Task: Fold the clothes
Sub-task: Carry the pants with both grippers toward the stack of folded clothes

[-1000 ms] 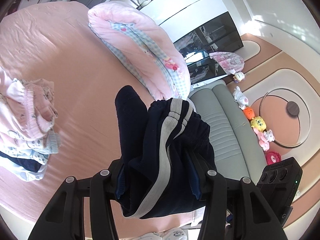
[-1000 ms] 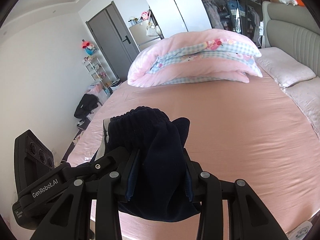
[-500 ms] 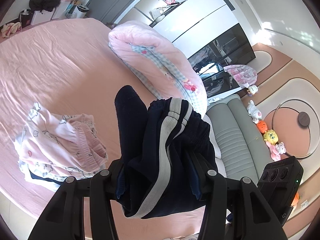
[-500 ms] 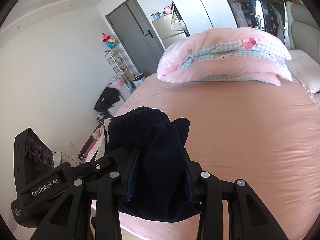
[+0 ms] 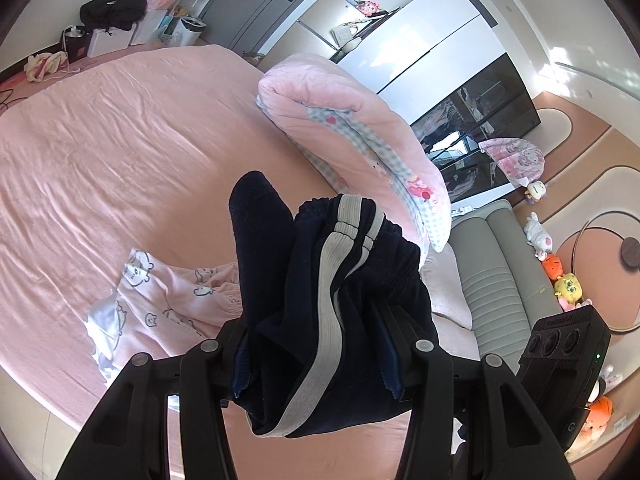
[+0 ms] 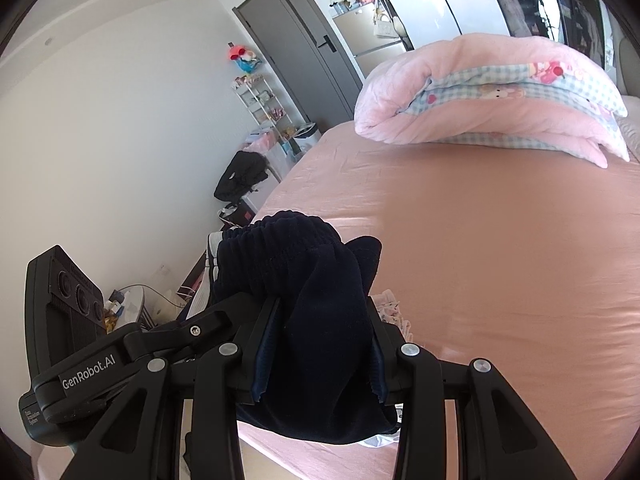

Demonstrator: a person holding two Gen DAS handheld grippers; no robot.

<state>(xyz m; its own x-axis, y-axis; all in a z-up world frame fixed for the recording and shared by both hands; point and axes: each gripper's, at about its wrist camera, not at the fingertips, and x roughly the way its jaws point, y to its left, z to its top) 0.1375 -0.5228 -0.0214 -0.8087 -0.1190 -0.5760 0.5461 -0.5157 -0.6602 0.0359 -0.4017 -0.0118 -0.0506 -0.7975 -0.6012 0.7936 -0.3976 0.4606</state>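
Pink bed sheet (image 5: 120, 152), folded quilt (image 5: 352, 136) at one o'clock; left gripper (image 5: 316, 344) and right gripper (image 6: 316, 344) both clamp navy track pants (image 5: 328, 320)

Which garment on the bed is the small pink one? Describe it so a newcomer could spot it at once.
Start from the pink bed sheet and the big folded pink quilt lying on it. Nearer the camera, beside the navy trousers gripped in the left tool, lies a crumpled pink garment. Its little cartoon bear prints set it apart from the plain sheet.
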